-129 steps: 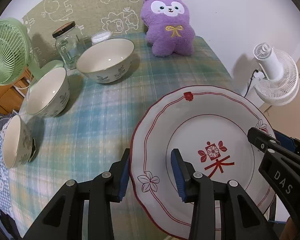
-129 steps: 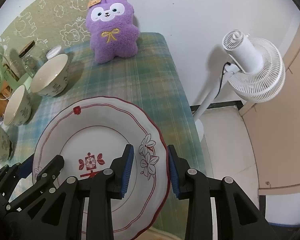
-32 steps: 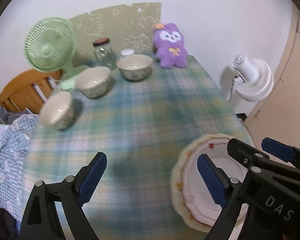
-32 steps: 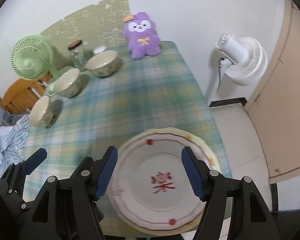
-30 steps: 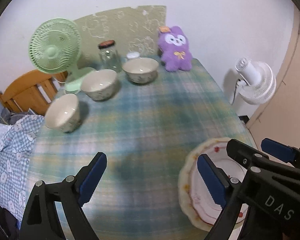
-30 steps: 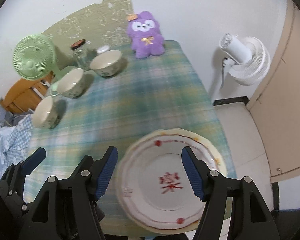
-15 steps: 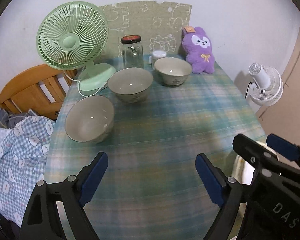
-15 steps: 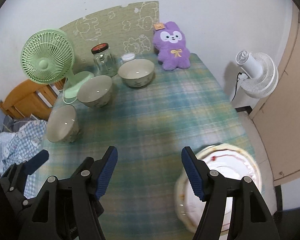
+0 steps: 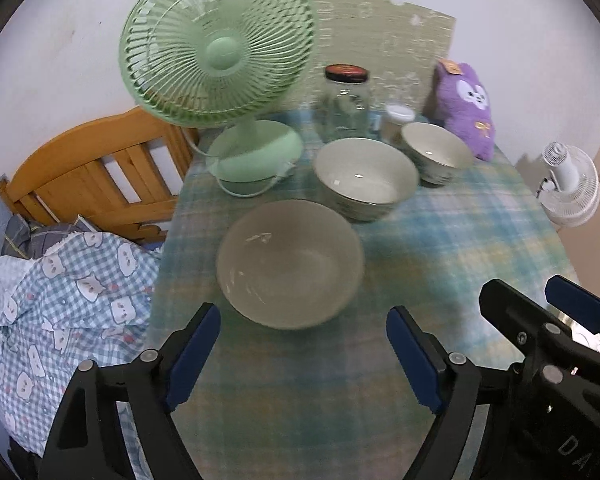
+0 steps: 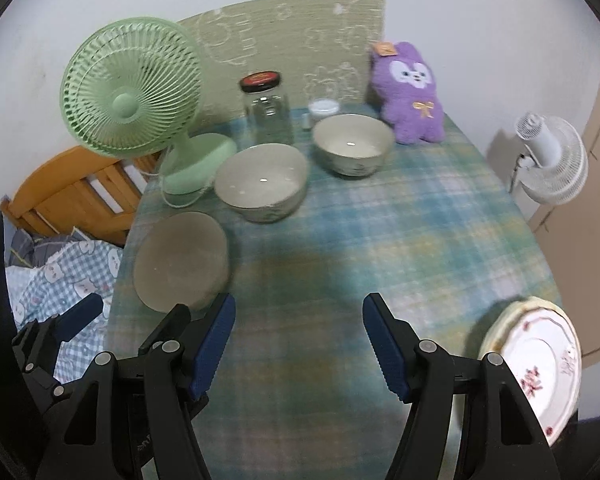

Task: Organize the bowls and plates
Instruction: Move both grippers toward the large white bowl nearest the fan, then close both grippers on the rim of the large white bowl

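Both grippers are empty. Left gripper [image 9: 303, 354] has its blue pads spread wide with the jaws closing, and nothing lies between them but tablecloth [image 9: 452, 240]; the nearest bowl [image 9: 289, 262] sits just beyond the fingertips, at the table's left edge. Right gripper [image 10: 299, 343] also stands spread over bare cloth, with nothing in it.

Beyond the nearest bowl come a middle bowl [image 9: 365, 178] and a far bowl [image 9: 436, 156], set in a row running back toward the glass jar [image 9: 346, 102], the green fan [image 9: 218, 46] and the purple plush toy [image 9: 468, 110].

These bowls look like glazed ceramic: stiff, fairly heavy, slick to the pads and likely to chip if knocked together. Probably the rim is the place to take one, one pad inside the wall and one outside, since the body looks too wide to span. Nesting them would call for a gentle set-down.

Only the right wrist view shows the plate [image 10: 534, 364], lying at the table's near right corner and seemingly overhanging the edge, though blur makes that hard to judge. In the left wrist view the right gripper hides that corner, but the nearest bowl's inside shows more fully there.
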The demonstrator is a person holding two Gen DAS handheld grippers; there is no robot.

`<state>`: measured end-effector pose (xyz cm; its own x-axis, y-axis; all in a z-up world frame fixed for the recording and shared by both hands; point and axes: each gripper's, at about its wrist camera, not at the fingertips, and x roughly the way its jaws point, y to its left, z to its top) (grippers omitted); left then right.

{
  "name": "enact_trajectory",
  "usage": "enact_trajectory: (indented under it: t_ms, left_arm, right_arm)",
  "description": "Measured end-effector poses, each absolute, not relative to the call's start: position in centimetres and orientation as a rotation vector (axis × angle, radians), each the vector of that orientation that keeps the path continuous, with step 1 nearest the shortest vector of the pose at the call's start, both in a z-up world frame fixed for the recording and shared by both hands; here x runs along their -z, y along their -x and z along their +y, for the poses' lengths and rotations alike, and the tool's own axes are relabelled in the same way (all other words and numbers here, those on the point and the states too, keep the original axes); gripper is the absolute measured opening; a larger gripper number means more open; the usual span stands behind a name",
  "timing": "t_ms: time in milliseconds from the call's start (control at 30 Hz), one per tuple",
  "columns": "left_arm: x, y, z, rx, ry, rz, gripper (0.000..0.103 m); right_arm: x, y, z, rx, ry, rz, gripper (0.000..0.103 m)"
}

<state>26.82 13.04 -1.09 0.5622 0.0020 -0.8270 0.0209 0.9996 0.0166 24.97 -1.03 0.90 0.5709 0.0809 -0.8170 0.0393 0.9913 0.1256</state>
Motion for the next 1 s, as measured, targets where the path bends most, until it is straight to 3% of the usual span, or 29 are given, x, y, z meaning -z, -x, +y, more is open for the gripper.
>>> enact_trajectory:
  t_ms: [133,767,1000]
  left_arm:
    - [2.0,-28.5,14.8,0.009,-0.041,0.971,0.073]
    - [7.4,-34.5,19.2,0.010,-0.026,1.025,0.061]
    - [9.2,-36.0,19.6,0.035,-0.001,1.081,0.048]
  right_arm:
    - [0.0,-27.3,1.5,-0.043,-0.133,0.972,0.066]
    - [6.1,-35.4,6.9,-0.049,-0.108,1.057,0.057]
    - [7.8,-37.0,7.6,-0.044,-0.111,1.096,0.055]
